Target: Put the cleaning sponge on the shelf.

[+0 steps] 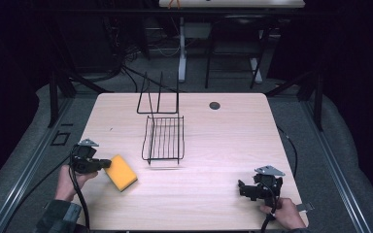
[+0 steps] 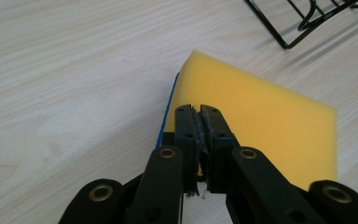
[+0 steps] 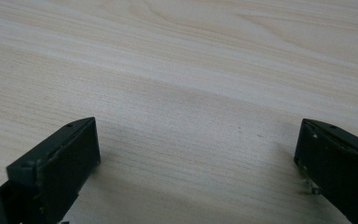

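The right gripper (image 1: pixel 243 189) rests at the table's (image 1: pixel 223 145) near edge, jaws spread wide and empty. The left gripper (image 1: pixel 108 163) pinches the yellow sponge's (image 1: pixel 121 172) edge — beyond stands a black wire rack (image 1: pixel 164 138).

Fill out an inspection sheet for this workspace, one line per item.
Surface: light wooden table, with a dark round cap near its far edge.
Job's things: yellow sponge with a blue underside; black wire rack.
Clutter: nothing seen.
Grippers: left tongs closed, apparently pinching the sponge's edge; right tongs open wide over bare wood.
Cables: one black cable trails from the left tongs, another hangs past the table's right edge.
Surroundings: dark room, table legs and wiring beyond.
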Motion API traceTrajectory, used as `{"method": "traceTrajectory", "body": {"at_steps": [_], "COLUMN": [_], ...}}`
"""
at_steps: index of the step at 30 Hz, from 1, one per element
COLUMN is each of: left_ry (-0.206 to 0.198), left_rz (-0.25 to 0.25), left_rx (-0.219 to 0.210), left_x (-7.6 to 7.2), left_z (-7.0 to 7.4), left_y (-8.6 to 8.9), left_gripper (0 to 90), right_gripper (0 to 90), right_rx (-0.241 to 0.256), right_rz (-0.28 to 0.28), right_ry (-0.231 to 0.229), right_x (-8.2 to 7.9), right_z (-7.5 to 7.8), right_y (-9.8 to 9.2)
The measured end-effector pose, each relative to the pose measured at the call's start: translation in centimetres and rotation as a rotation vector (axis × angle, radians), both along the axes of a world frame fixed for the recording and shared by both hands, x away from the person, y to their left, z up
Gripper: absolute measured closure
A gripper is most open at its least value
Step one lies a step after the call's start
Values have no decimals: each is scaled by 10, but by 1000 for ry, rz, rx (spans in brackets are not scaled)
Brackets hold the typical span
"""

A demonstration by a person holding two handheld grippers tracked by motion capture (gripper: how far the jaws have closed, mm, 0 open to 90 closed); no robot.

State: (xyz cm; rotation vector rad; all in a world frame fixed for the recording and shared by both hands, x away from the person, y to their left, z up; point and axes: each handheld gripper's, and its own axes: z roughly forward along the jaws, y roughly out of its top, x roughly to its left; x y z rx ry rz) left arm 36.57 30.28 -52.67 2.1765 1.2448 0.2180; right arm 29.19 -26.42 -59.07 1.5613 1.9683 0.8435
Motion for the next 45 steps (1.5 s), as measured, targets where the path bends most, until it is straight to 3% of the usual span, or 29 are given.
{"method": "traceTrajectory", "body": {"at_steps": [20,45], "left_ry": [-63,-129], "left_rz": [-1,-21], "left_rx": [-11,13], "left_x": [-12,-22], "left_z": [18,37], "left_y": [-1,-3], "left_gripper": [878,889], "right_gripper": [0,0], "right_rx": [0,0], "right_rz": [-1,-1], "right_ry": [0,0], "right_x": [0,0], "right_z": [0,0], "right_y": [0,0]}}
